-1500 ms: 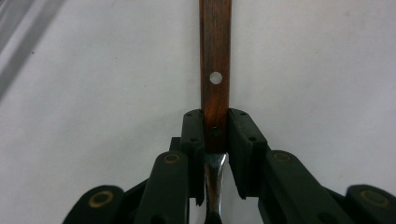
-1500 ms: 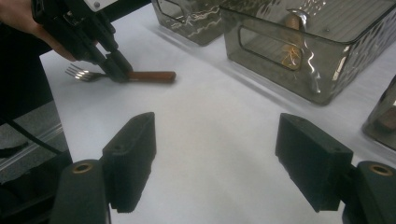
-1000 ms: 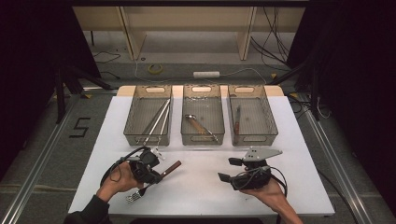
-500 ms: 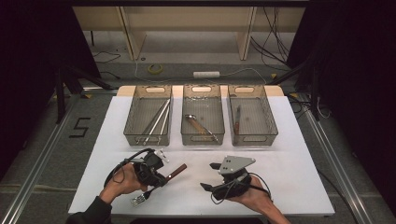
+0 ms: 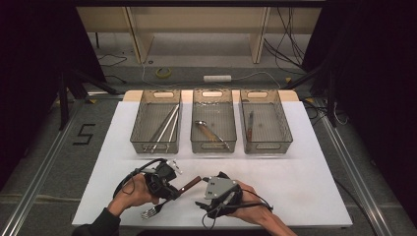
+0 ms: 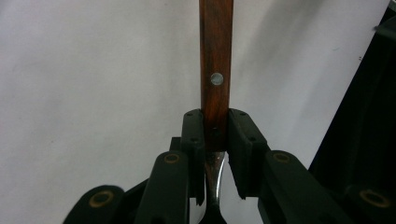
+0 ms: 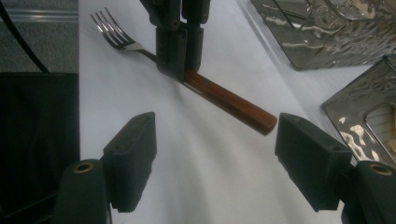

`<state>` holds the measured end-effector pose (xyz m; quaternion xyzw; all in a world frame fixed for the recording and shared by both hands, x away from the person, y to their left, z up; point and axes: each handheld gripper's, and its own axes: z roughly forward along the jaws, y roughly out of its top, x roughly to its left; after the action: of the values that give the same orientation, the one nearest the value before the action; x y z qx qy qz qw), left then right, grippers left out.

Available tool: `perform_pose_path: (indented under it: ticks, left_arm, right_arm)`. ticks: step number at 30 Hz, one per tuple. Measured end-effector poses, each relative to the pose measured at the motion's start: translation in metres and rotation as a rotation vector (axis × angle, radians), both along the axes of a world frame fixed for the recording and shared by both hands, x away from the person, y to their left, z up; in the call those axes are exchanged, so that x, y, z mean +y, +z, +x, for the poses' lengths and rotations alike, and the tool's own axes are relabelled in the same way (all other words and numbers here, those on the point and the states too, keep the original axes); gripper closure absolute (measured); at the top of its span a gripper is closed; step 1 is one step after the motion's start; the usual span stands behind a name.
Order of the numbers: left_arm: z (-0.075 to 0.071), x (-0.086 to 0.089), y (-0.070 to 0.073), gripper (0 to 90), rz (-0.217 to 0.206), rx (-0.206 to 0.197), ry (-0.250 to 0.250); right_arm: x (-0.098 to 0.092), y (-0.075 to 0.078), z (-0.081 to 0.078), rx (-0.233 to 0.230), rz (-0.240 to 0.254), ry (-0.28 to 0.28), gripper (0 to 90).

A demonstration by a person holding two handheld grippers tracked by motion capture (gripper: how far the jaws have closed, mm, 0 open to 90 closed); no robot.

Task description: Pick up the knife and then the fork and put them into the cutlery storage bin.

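Observation:
A fork (image 5: 150, 211) with a reddish wooden handle (image 5: 193, 183) is held just above the white table sheet (image 5: 305, 177) at the front left. My left gripper (image 5: 172, 191) is shut on it where the handle meets the metal neck; in the left gripper view the pads clamp the handle (image 6: 215, 56) from both sides, around my left gripper (image 6: 215, 122). My right gripper (image 5: 204, 192) sits close to the right of the handle's free end, and it is open. In the right gripper view its jaws stand wide apart at my right gripper (image 7: 215, 135), with the handle (image 7: 229, 102) and tines (image 7: 109, 28) beyond them.
Three wire mesh trays stand in a row at the back: the left tray (image 5: 137, 125) holds long metal rods, the middle tray (image 5: 213, 146) a wooden-handled spoon (image 5: 211, 132), and the right tray (image 5: 285, 128) a slim utensil (image 5: 250, 125). Bare white sheet lies to the right.
My right gripper has slid left across the table front, from the right side to just beside the fork's handle end. The left gripper and the fork have stayed in place.

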<state>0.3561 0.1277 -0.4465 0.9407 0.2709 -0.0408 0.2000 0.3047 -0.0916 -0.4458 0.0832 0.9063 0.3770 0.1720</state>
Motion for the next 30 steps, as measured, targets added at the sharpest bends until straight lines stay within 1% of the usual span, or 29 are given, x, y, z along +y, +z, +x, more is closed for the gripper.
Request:
perform_pose_path:
  ticks: [2,5,6,7,10,11,13,16,17,18,19,20,21,23,25,26,27,28,30]
  left_arm:
    - [0.0,-0.001,-0.001,76.9,0.0,0.008,-0.007]
    - [0.0,-0.002,-0.002,76.8,0.001,0.011,-0.004]
    - [0.0,-0.002,-0.002,76.8,0.0,0.012,-0.005]
    - [0.0,-0.002,-0.003,76.8,0.003,0.017,-0.011]
    - [0.0,-0.003,-0.003,76.8,0.002,0.018,-0.014]
    - [0.0,-0.003,-0.003,76.8,0.001,0.019,-0.015]
    - [-0.001,-0.004,-0.003,76.8,0.004,0.019,-0.014]
    - [-0.001,-0.004,-0.003,76.8,0.003,0.02,-0.024]
    - [-0.001,-0.005,-0.003,76.8,0.001,0.02,-0.022]
    - [-0.001,-0.006,-0.002,76.8,0.003,0.018,-0.022]
    - [-0.002,-0.006,-0.002,76.8,0.003,0.019,-0.025]
    - [-0.002,-0.007,-0.002,76.8,0.001,0.018,-0.025]
    - [-0.002,-0.007,-0.002,76.8,0.0,0.018,-0.026]
    - [-0.002,-0.008,-0.002,76.8,-0.002,0.023,-0.031]
    - [-0.002,-0.01,-0.002,76.8,-0.001,0.021,-0.031]
    - [-0.002,-0.011,-0.002,76.8,-0.001,0.023,-0.036]
    - [-0.003,-0.011,-0.002,76.8,-0.003,0.024,-0.038]
    - [-0.003,-0.012,-0.002,76.8,-0.004,0.025,-0.039]
    - [-0.003,-0.015,-0.002,76.8,0.002,0.024,-0.045]
  right_arm:
    - [0.003,-0.002,0.001,-0.027,-0.026,0.007,31.0]
    - [0.007,-0.005,0.002,-0.061,-0.052,0.022,32.0]
    - [0.009,-0.006,0.002,-0.08,-0.058,0.024,32.1]
    - [0.01,-0.007,0.002,-0.088,-0.071,0.029,32.1]
    - [0.014,-0.011,0.002,-0.134,-0.104,0.039,32.6]
    - [0.015,-0.012,0.002,-0.153,-0.13,0.048,32.8]
    - [0.017,-0.014,0.003,-0.178,-0.155,0.051,33.1]
    - [0.021,-0.018,0.002,-0.223,-0.171,0.062,34.3]
    - [0.022,-0.018,0.001,-0.237,-0.185,0.063,34.5]
    - [0.024,-0.019,0.001,-0.258,-0.19,0.066,34.9]
    - [0.025,-0.019,0.001,-0.271,-0.203,0.082,35.5]
    - [0.027,-0.02,0.001,-0.276,-0.208,0.087,36.3]
    - [0.028,-0.02,0.001,-0.289,-0.224,0.092,36.7]
    - [0.03,-0.021,0.002,-0.317,-0.261,0.122,37.3]
    - [0.032,-0.023,0.0,-0.324,-0.276,0.122,38.7]
    - [0.032,-0.023,0.0,-0.33,-0.295,0.126,39.4]
    - [0.033,-0.025,-0.001,-0.338,-0.295,0.128,40.4]
    - [0.034,-0.025,-0.001,-0.35,-0.306,0.135,41.0]
    - [0.036,-0.028,-0.002,-0.372,-0.312,0.139,42.8]
